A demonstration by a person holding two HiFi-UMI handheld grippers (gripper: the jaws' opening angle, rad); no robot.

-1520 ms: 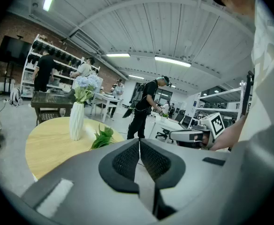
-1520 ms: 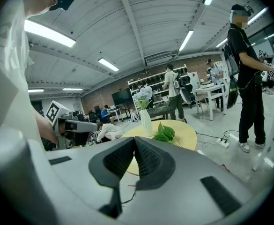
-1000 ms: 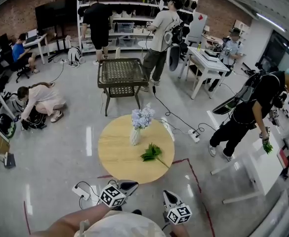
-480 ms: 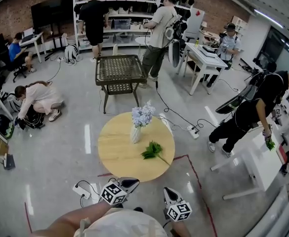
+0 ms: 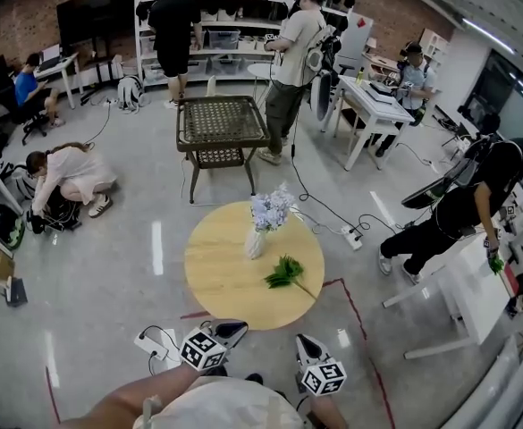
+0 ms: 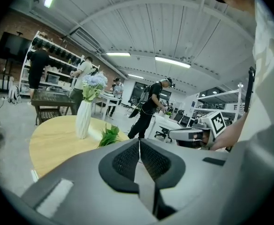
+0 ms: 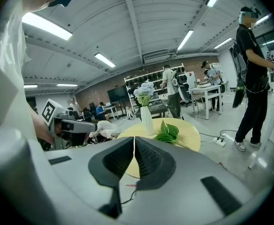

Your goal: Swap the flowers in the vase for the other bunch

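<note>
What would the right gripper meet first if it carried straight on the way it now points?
The right gripper would most likely meet the round table top, short of the white vase and green bunch; depth is unclear.

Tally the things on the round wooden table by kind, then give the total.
Vase: 1
Pale blue flower bunch: 1
Green bunch: 1
Total: 3
</note>
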